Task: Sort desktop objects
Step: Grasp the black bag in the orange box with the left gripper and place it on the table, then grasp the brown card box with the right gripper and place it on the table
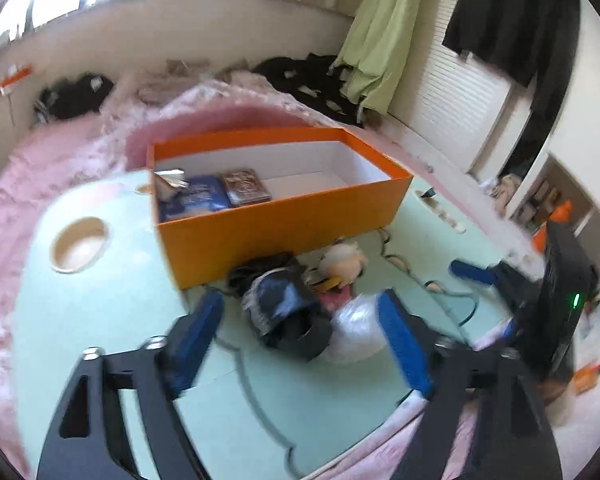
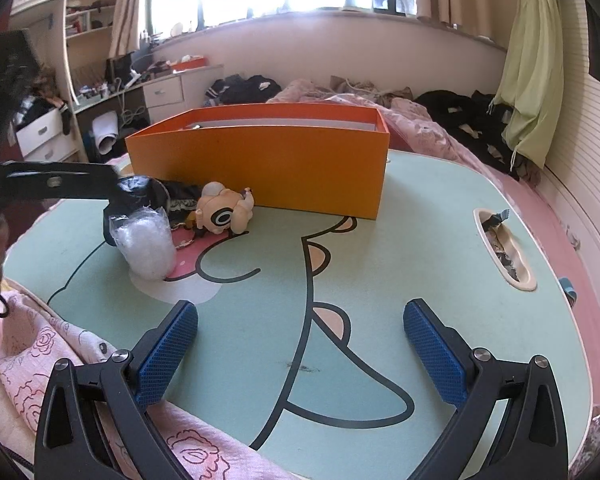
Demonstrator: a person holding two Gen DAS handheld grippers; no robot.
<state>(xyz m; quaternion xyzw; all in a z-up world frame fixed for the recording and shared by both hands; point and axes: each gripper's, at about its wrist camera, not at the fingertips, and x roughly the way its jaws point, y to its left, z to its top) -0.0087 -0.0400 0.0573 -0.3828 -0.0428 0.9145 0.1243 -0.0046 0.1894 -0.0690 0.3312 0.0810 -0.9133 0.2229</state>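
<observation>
An orange box stands on the mint cartoon table. It holds a blue packet, a dark red packet and a silvery item. In front of the box lie a dark bag, a clear plastic bundle and a small beige figurine. My left gripper is open and hovers over the dark bag, its pads clear of it on both sides. My right gripper is open over bare tabletop near the front edge, with nothing between its fingers.
A round cup recess sits at the table's left, and a long slot with small items at its right. Pink bedding surrounds the table. A cable trails beside the figurine. Clothes lie on the bed behind.
</observation>
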